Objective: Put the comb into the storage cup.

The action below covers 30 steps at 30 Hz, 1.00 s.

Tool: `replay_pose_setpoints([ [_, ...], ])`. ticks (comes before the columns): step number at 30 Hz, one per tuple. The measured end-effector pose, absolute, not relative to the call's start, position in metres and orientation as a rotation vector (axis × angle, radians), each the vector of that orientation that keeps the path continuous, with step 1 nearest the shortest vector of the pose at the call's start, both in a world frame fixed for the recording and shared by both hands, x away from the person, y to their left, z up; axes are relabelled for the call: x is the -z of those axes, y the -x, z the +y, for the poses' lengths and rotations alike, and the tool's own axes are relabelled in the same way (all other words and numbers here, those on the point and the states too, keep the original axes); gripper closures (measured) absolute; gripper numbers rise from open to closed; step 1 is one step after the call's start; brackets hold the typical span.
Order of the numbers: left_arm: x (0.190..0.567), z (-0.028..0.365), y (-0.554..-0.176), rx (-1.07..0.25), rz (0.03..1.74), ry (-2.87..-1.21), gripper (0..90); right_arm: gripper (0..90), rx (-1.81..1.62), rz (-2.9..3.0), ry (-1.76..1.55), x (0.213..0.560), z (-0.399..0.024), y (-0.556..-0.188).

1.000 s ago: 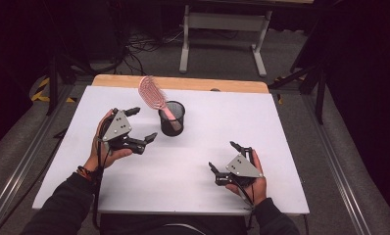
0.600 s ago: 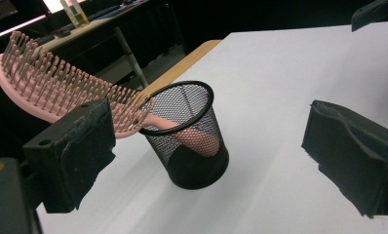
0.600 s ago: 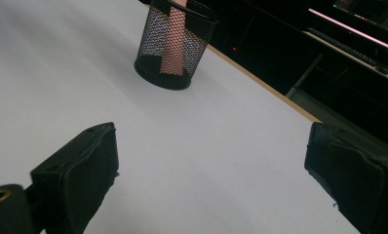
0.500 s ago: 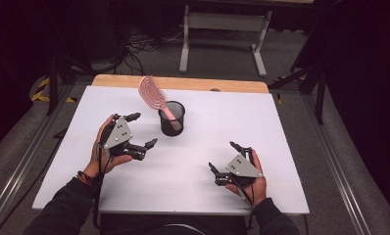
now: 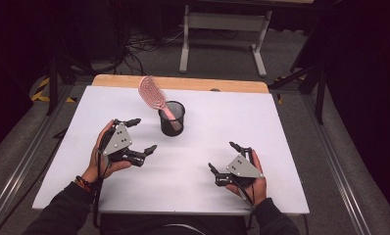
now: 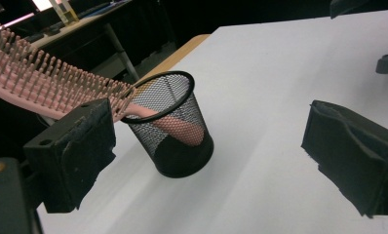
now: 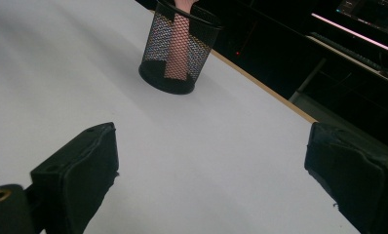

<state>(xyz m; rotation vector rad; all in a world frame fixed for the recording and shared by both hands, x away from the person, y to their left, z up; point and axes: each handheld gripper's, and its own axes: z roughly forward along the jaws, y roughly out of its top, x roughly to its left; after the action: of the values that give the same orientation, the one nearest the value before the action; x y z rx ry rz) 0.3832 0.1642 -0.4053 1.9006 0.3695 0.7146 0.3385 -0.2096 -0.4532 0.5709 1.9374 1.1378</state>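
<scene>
A pink hairbrush [image 5: 152, 93] [image 6: 41, 80] stands handle-down in a black mesh cup [image 5: 172, 118] [image 6: 175, 126] [image 7: 179, 46] near the middle of the white table [image 5: 281, 127]. Its bristled head leans out over the rim toward the far left. My left gripper [image 5: 140, 134] [image 6: 211, 161] is held open just left of the cup, with nothing between its jaws. Near the table's front right, my right gripper [image 5: 223, 159] [image 7: 216, 180] is open too and holds nothing, well apart from the cup.
A wooden strip [image 5: 183, 83] runs along the table's far edge. Beyond it stand a white metal frame [image 5: 222, 29] and cables on the floor. Metal rails [image 5: 21, 161] flank the table on both sides.
My left gripper has drawn back toward the front left, away from the cup. The right gripper has barely moved. The brush stays in the cup.
</scene>
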Motion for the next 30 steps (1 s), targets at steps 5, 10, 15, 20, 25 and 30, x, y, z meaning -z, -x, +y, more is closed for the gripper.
replay_pose_setpoints([
  [5,0.410,0.164,-0.381,-0.703,0.366,-1.917,6.4,6.1,-1.138,1.949,-0.567,0.454,-0.209,-0.339],
  [10,0.415,0.164,-0.380,-0.702,0.358,-1.935,6.6,6.0,-1.127,1.954,-0.552,0.454,-0.207,-0.338],
  [15,0.422,0.166,-0.377,-0.716,0.355,-1.955,7.4,6.0,-1.128,1.955,-0.550,0.454,-0.207,-0.338],
  [20,0.427,0.168,-0.374,-0.722,0.357,-1.959,7.4,6.0,-1.126,1.958,-0.549,0.454,-0.207,-0.338],
  [25,0.432,0.172,-0.372,-0.729,0.343,-1.969,7.1,6.0,-1.124,1.962,-0.547,0.454,-0.206,-0.338],
  [30,0.436,0.177,-0.369,-0.742,0.346,-1.965,7.0,5.9,-1.126,1.962,-0.545,0.454,-0.207,-0.338],
])
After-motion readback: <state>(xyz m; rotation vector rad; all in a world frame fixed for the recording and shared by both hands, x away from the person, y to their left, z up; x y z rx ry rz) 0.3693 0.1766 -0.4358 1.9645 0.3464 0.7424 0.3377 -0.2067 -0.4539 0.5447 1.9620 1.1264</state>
